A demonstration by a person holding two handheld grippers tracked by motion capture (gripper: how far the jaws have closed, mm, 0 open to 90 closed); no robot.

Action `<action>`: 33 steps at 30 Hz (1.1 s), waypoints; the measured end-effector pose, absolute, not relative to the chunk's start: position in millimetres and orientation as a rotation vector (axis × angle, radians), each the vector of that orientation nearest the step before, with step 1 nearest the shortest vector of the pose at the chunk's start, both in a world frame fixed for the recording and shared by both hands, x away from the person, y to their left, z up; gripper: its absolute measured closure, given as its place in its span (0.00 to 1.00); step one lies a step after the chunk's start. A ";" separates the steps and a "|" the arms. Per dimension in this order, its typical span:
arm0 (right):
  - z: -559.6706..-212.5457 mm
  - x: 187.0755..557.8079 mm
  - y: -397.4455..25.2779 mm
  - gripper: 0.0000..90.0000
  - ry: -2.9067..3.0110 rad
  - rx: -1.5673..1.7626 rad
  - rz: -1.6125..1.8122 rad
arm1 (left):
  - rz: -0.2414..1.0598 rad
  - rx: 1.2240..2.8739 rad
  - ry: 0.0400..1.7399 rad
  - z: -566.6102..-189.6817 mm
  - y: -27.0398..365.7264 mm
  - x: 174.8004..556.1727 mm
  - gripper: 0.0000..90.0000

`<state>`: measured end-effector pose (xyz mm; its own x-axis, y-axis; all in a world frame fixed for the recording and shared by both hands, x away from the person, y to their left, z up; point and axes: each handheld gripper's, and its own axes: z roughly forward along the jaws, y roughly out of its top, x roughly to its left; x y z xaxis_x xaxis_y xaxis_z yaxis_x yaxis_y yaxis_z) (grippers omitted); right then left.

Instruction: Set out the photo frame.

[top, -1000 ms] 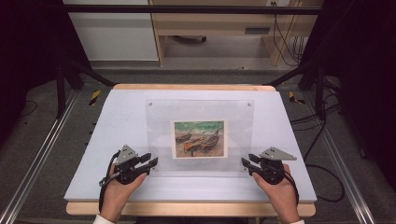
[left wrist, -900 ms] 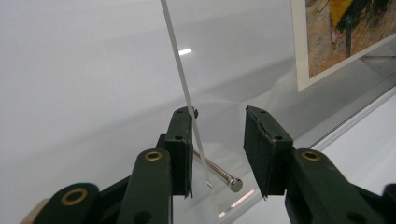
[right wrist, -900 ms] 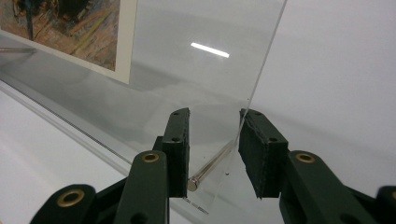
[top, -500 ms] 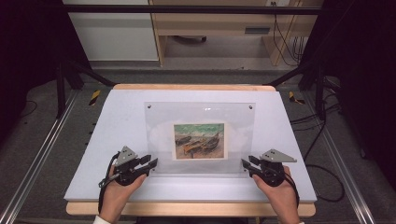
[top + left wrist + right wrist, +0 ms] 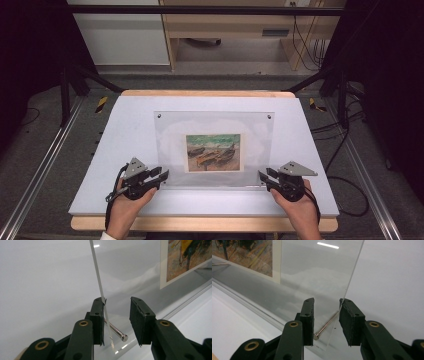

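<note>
At the table's (image 5: 100, 150) near edge, the left gripper (image 5: 162, 176) and right gripper (image 5: 262, 176) are sitting at the acrylic frame's (image 5: 215, 125) two near corners, jaws parted around its side edges. The gripper views are revealing a metal pin (image 5: 115, 331) through each corner. The frame is lying centred, long axis running left-right, print (image 5: 213, 152) facing up.

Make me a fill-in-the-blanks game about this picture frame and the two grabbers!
1. The clear frame lies on a ____ table top.
2. The print inside the frame shows ____ on a beach.
3. The left gripper and the right gripper both have their fingers ____.
4. Between each gripper's fingers sticks out a shiny metal ____.

Missing words: white; boats; open; pin
</note>
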<state>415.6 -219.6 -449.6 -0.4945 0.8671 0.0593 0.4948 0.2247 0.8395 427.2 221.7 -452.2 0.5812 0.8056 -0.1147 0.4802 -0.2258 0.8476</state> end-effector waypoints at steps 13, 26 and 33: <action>-449.9 413.4 -218.7 0.72 2.082 1.254 1.174 | 0.434 1.882 1.038 -452.0 221.7 426.7 0.71; -450.6 409.7 -217.7 0.73 2.090 1.248 1.152 | 0.435 1.891 1.041 -452.7 221.2 422.9 0.71; -450.8 408.4 -217.2 0.73 2.092 1.247 1.147 | 0.434 1.894 1.041 -452.8 221.4 422.2 0.71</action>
